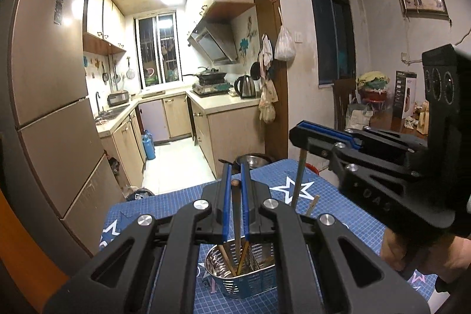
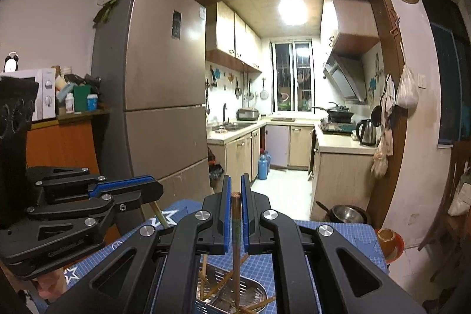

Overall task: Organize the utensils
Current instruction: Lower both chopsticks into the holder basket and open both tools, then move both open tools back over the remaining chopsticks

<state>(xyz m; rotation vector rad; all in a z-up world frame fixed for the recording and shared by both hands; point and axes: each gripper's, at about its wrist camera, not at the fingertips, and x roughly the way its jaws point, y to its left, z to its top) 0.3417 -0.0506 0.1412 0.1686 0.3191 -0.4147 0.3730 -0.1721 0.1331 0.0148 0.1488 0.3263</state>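
Note:
A perforated steel utensil holder (image 1: 244, 275) stands on the blue cutting mat (image 1: 338, 214), with several wooden chopsticks in it. My left gripper (image 1: 235, 181) is above it, jaws narrowly apart around a dark chopstick (image 1: 235, 214) that stands upright with its lower end in the holder. My right gripper (image 2: 235, 190) is above the same holder (image 2: 253, 296), jaws narrowly apart around a brown chopstick (image 2: 236, 240) that reaches down into it. In the left wrist view the right gripper (image 1: 303, 137) shows with that chopstick (image 1: 298, 181) hanging under it. The left gripper also shows in the right wrist view (image 2: 129, 190).
The mat's far edge faces a kitchen doorway. A steel bowl (image 2: 347, 214) sits beyond the mat's far edge, and a small brown bowl (image 2: 388, 237) at its right. A large fridge (image 2: 153, 96) stands to the left. A wooden chair (image 2: 453, 196) is at the right.

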